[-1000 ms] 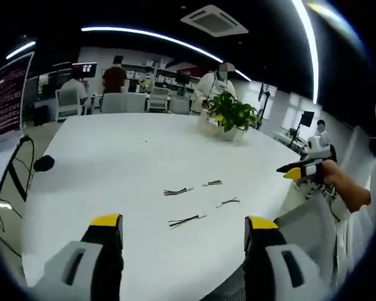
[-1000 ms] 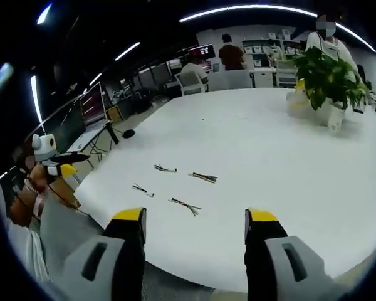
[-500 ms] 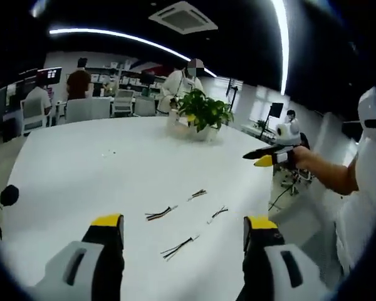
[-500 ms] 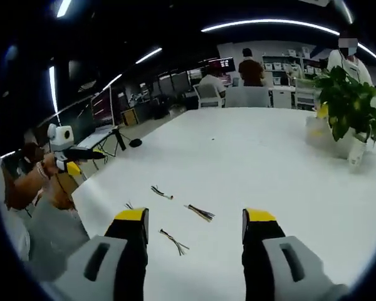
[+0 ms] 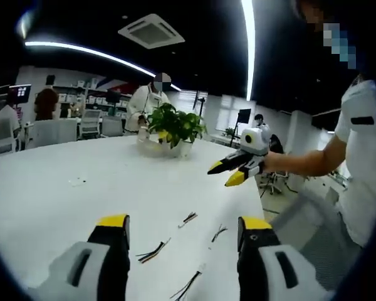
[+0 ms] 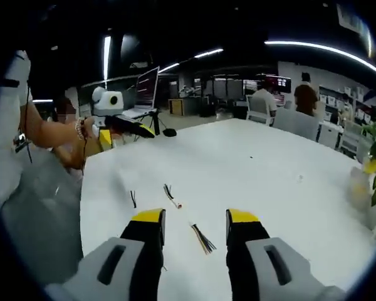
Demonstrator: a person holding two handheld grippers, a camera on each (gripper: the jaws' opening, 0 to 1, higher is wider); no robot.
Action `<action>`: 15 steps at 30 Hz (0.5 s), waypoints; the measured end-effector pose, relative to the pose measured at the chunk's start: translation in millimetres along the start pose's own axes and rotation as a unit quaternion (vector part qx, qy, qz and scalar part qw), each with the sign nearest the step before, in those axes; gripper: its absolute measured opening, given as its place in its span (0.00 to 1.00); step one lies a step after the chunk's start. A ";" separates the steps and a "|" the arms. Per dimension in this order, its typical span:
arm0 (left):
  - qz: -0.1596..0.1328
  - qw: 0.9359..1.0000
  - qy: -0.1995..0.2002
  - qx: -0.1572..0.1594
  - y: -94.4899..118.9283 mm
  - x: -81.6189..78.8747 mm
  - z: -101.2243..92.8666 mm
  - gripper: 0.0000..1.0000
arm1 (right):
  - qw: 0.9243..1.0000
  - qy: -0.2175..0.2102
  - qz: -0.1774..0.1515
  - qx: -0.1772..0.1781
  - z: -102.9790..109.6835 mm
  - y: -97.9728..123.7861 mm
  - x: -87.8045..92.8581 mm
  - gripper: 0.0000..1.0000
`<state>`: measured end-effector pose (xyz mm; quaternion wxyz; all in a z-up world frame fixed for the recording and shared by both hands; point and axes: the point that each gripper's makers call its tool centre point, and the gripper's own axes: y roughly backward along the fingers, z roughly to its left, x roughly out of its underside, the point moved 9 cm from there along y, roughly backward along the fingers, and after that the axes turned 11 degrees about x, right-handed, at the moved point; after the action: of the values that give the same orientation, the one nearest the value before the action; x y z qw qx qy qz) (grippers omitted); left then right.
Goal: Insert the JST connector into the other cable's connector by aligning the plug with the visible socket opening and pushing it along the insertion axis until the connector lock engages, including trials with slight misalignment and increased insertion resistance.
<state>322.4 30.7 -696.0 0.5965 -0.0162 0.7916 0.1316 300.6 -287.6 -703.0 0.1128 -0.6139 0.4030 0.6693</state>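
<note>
Your left tool (image 5: 183,227) hangs above the near edge of the white worktop (image 5: 62,194), its yellow-tipped jaws spread apart with nothing between them. Just ahead of it, between the jaw tips, lie the cables: one multi-coloured cable (image 5: 151,252) close to the left jaw, a second cable (image 5: 188,218) a little further out, a third cable (image 5: 219,232) near the right jaw, and a fourth cable (image 5: 187,286) low between the jaws. Their connectors are too small to tell plug from socket. Beyond them, well ahead of the tool, stands a potted plant (image 5: 171,127). Off to the right, your right tool comes into this view, held in your hand above the worktop's edge.

In the right gripper view, your right tool (image 6: 195,219) is also parted and empty. A fanned cable end (image 6: 203,238) lies directly between its jaws, another cable (image 6: 171,195) just ahead, and a short dark cable (image 6: 133,199) off to the left. Your left tool shows at upper left, held by your hand (image 6: 86,128).
</note>
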 end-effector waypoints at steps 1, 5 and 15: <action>-0.003 1.000 0.008 0.003 -5.7 2.6 5.7 0.65 | 1.000 0.003 0.005 -0.013 -1.0 -4.9 1.4 0.33; 0.000 1.000 -0.012 0.008 -24.0 11.3 18.5 0.58 | 0.999 0.021 -0.001 -0.041 -4.0 -21.0 5.7 0.30; 0.039 0.999 -0.011 0.027 -57.4 45.9 38.2 0.36 | 0.991 0.077 0.033 -0.103 -4.8 -68.4 33.3 0.21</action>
<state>355.6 -9.9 -760.1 0.6000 0.0322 0.7881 0.1339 340.9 -257.8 -760.5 -0.0049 -0.6582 0.3597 0.6613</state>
